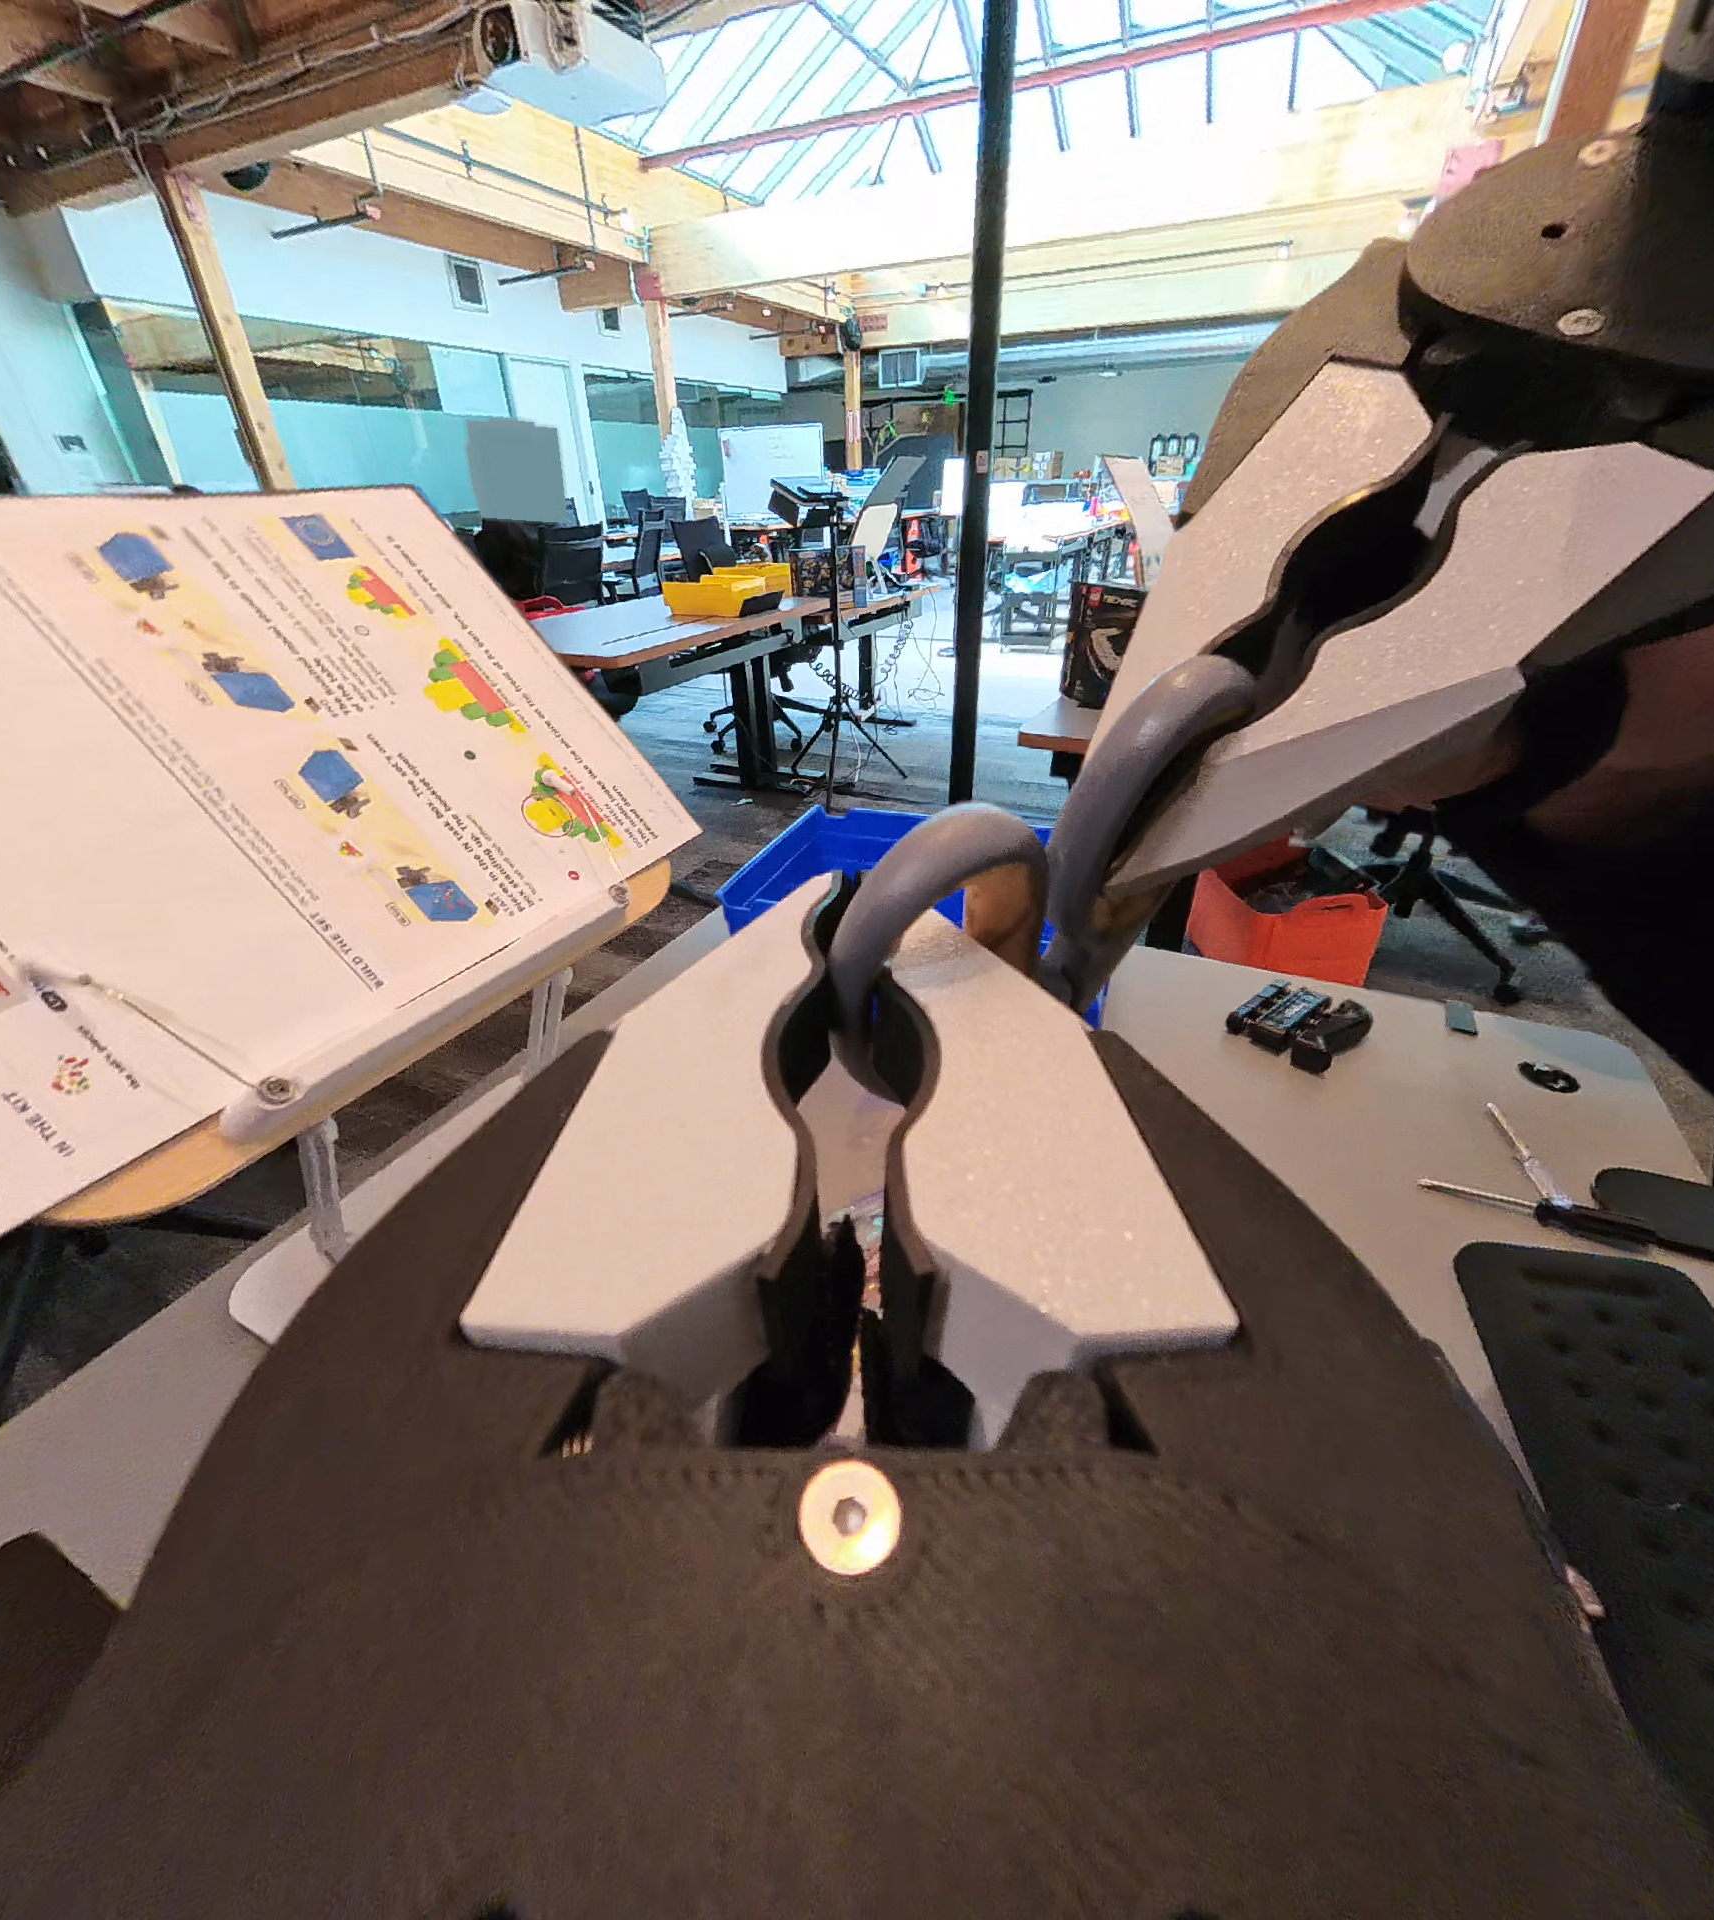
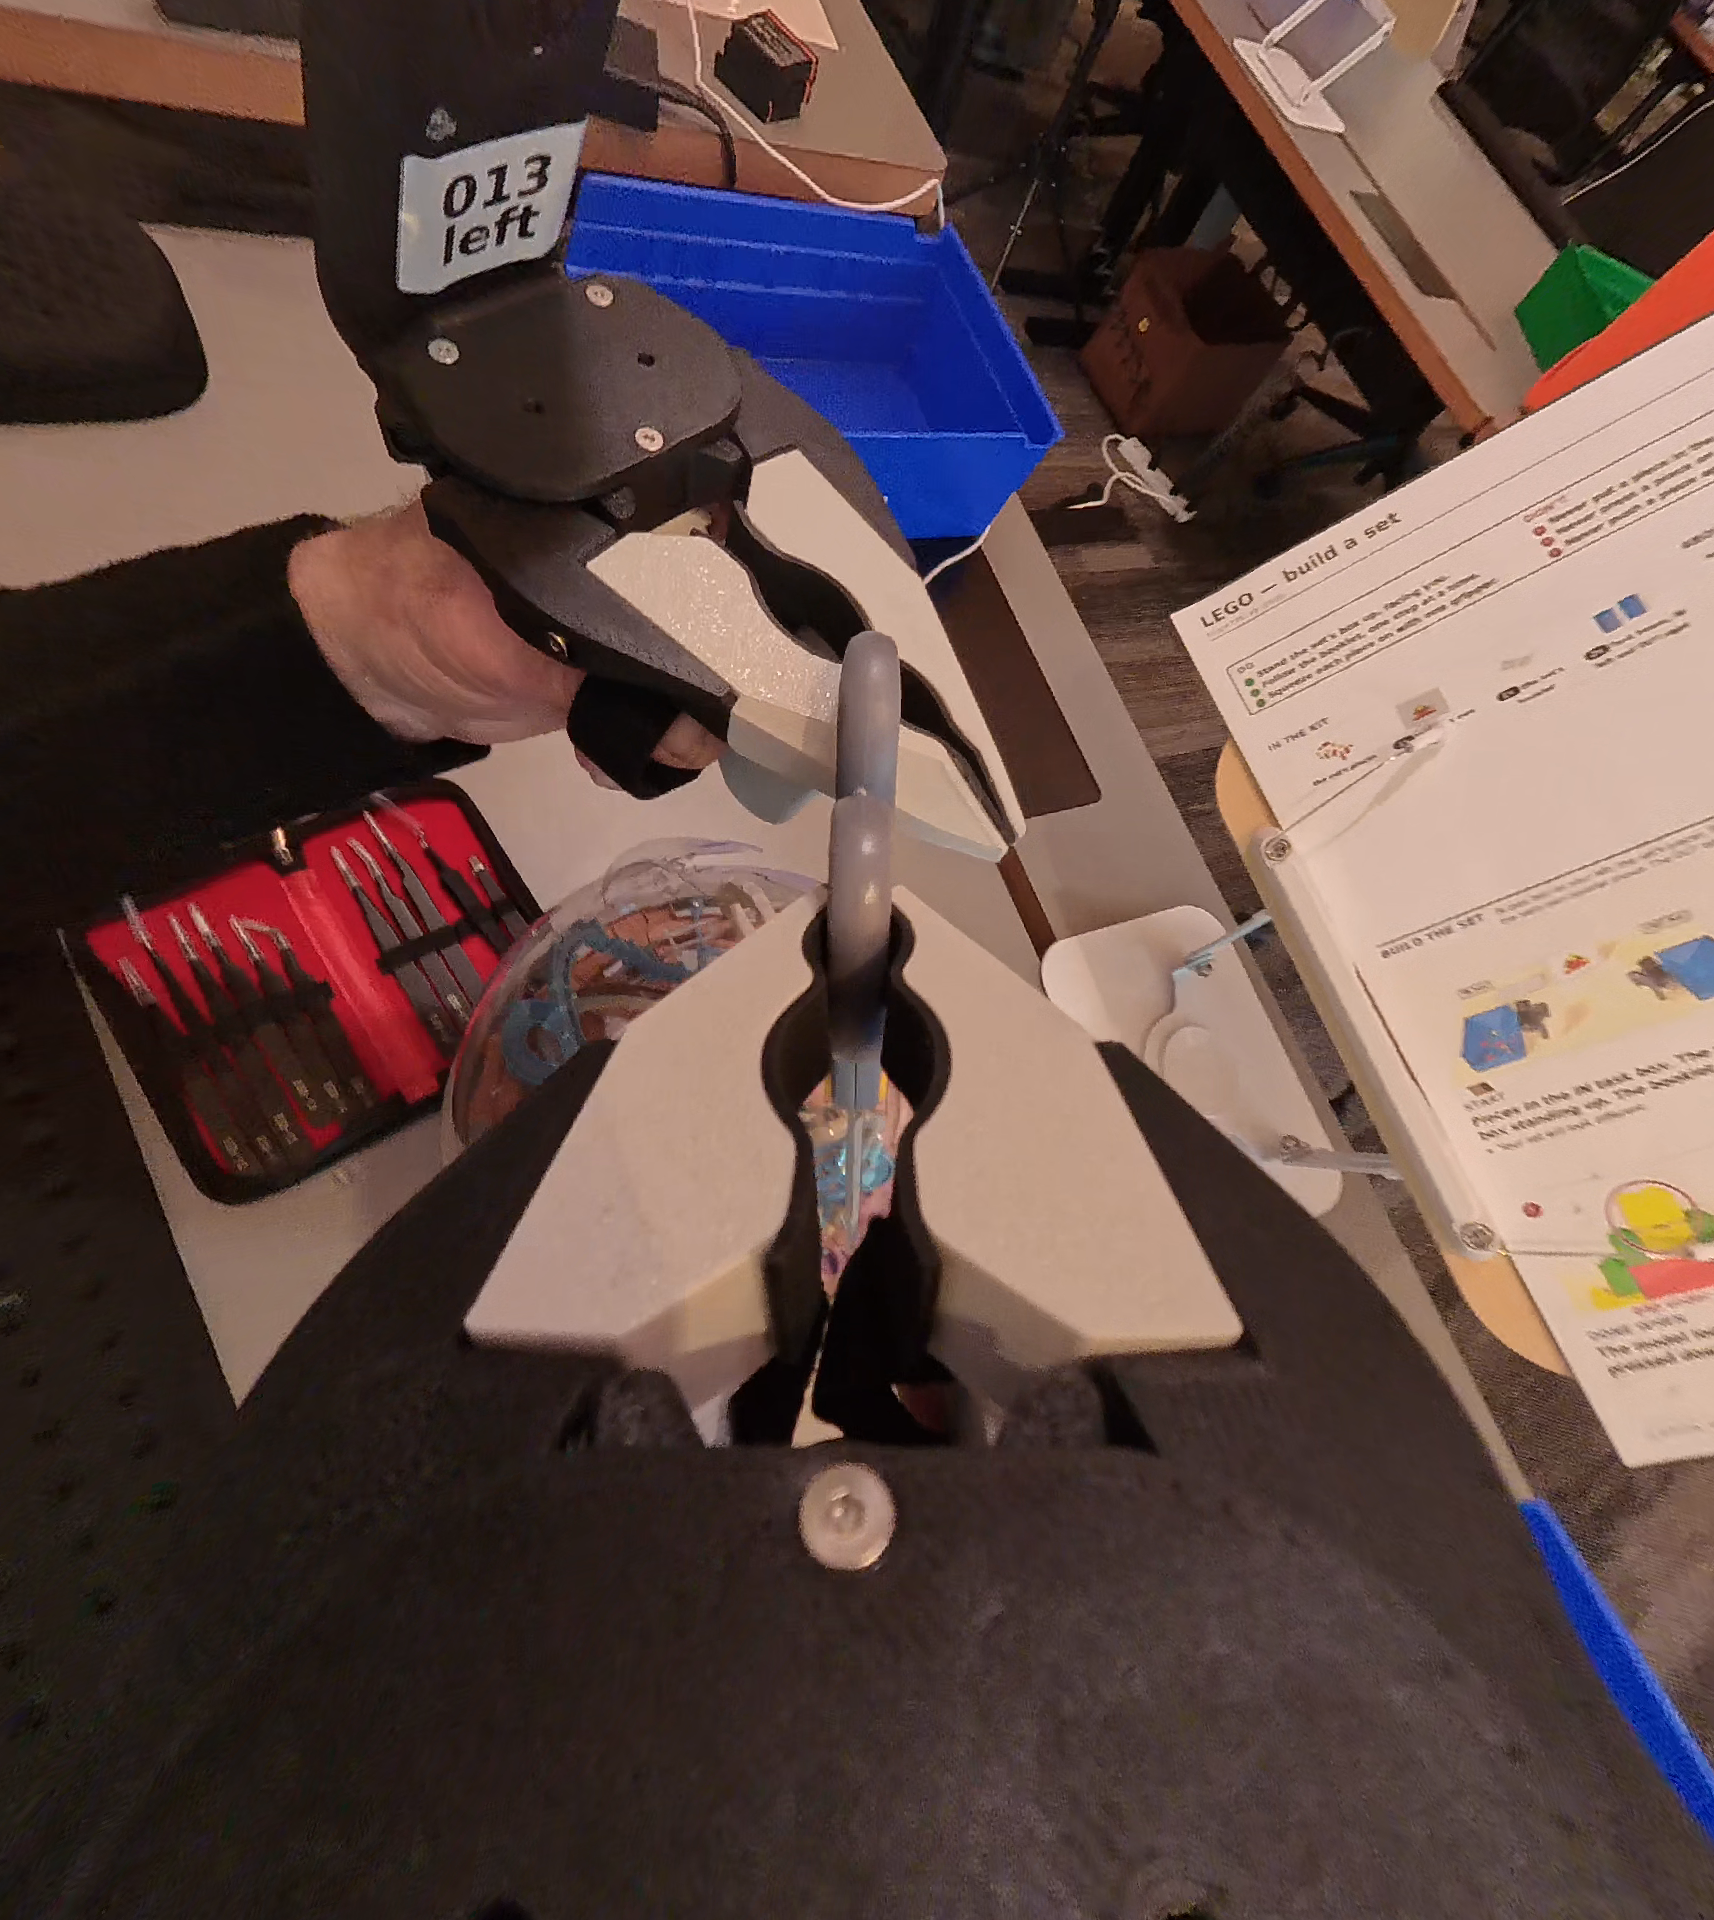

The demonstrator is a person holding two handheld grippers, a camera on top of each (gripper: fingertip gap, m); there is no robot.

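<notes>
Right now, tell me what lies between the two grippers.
Only a grey two-loop handle, scissors-like: the left gripper clamps one loop, the right gripper the other. Both wrist views show it.

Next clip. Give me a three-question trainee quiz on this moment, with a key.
1. True or false: the left tongs and the right tongs each clamp one grey handle loop of the same scissors.
2. Multiple choice: in the right wrist view, what lies just left of the clear bowl? A) a hammer B) a red case of tweezers C) a roll of tape
3. Fill in: the bin behind the left tongs is ____ in colour.

Key: 1 true; 2 B; 3 blue.
</notes>
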